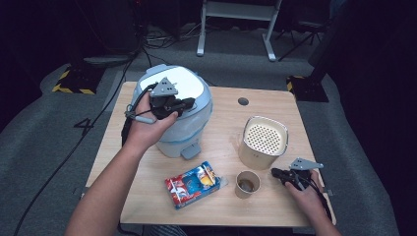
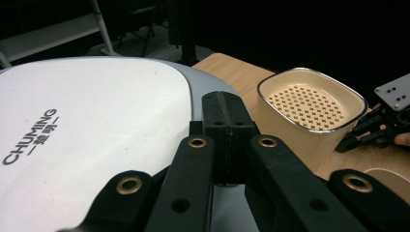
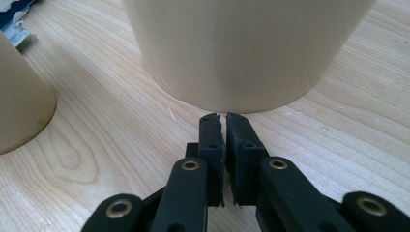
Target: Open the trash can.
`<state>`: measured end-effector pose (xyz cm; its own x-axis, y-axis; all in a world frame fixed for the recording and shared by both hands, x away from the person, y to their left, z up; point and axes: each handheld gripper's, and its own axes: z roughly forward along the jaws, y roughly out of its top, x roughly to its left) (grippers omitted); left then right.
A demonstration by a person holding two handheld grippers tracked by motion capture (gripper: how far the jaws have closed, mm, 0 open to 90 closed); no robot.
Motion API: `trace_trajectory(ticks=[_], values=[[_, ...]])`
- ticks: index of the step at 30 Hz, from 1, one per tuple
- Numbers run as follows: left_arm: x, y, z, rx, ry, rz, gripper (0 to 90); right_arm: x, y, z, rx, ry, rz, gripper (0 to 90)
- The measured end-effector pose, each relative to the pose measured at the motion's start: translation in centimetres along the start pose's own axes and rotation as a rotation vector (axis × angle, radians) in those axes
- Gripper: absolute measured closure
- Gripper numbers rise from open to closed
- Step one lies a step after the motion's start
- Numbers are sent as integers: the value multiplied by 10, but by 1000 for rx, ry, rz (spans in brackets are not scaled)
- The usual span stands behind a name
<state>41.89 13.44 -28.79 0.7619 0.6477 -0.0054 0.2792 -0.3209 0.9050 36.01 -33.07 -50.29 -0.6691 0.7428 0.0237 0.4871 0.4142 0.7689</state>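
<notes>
A pale blue pedal bin (image 1: pixel 169 130) with a white lid (image 1: pixel 184 83) stands at the table's back left. My left gripper (image 1: pixel 189 104) rests over the lid's right edge, jaws shut with nothing between them. In the left gripper view the joined tips (image 2: pixel 223 96) lie just above the lid (image 2: pixel 96 130). A cream container (image 1: pixel 263 140) with a perforated insert stands right of centre. My right gripper (image 1: pixel 275 173) lies low on the table, pointing at that container's base (image 3: pixel 241 48). Its tips (image 3: pixel 222 116) are shut but for a hairline gap and hold nothing.
A paper cup (image 1: pixel 247 183) with brown residue stands just left of the right gripper, and shows as a cup wall (image 3: pixel 19 106) in the right gripper view. A red and blue snack packet (image 1: pixel 194 184) lies near the front edge. The bin's pedal (image 1: pixel 191 151) juts forward.
</notes>
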Motion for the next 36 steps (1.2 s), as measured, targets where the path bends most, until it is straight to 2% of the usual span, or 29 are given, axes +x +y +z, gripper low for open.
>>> trace_trajectory(ticks=[3,9,11,18,19,20,21,22,24,26,27,30,34,36], values=[[0,3,-1,29,4,9,900,-1,0,0,0,3,6,847],[-5,5,0,53,27,33,900,0,0,0,0,-2,3,838],[-5,5,0,52,36,30,900,0,0,0,-1,-3,1,836],[-1,3,-2,27,7,12,888,0,0,0,-1,0,3,825],[-1,2,-4,16,4,-2,888,0,0,0,-1,-1,3,821],[-2,1,-6,-16,4,-16,754,0,0,1,-2,-2,1,816],[-3,0,-9,-41,-15,-41,690,0,1,1,-1,-4,0,811],[-6,-1,-14,-49,-33,-48,643,1,1,1,-2,-6,-4,796],[-11,-2,-21,-68,-50,-27,583,1,1,1,-1,-8,-9,787],[-14,-2,-23,-73,-59,-28,558,1,1,1,-1,-7,-9,785],[-20,-4,-30,-87,-74,-13,546,1,1,1,-1,-6,-7,782],[-26,-6,-38,-94,-86,3,522,2,1,1,-1,-4,-10,775],[-32,-9,-42,-89,-94,12,496,2,1,1,-1,-5,-15,763],[-37,-16,-43,-67,-111,12,466,2,1,1,-2,-3,-17,759]])
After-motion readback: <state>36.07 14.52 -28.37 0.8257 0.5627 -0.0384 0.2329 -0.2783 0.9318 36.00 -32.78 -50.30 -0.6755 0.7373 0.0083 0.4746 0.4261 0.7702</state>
